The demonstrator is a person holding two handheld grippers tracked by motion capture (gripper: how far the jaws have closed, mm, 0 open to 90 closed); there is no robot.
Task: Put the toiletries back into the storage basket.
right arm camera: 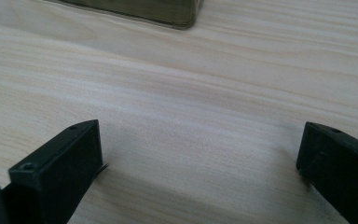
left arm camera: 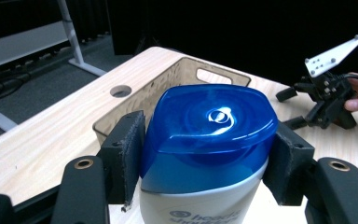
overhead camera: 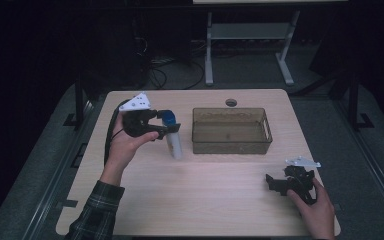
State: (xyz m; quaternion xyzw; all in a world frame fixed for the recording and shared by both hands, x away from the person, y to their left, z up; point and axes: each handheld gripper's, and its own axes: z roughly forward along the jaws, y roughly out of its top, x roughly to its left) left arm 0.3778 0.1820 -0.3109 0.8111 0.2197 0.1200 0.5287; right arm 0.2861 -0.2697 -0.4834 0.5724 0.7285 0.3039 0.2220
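Beside the bin, left gripper clamps bottle (blue-capped); right gripper gapes.

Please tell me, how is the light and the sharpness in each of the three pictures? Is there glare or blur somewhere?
High view: the table is lit and the room behind is nearly black. Left gripper view: a bright glare spot sits on the blue cap of the bottle, which is sharp; the bin looks softer. Right gripper view: the near jaws are blurred, and a shadow lies on the wood between them.
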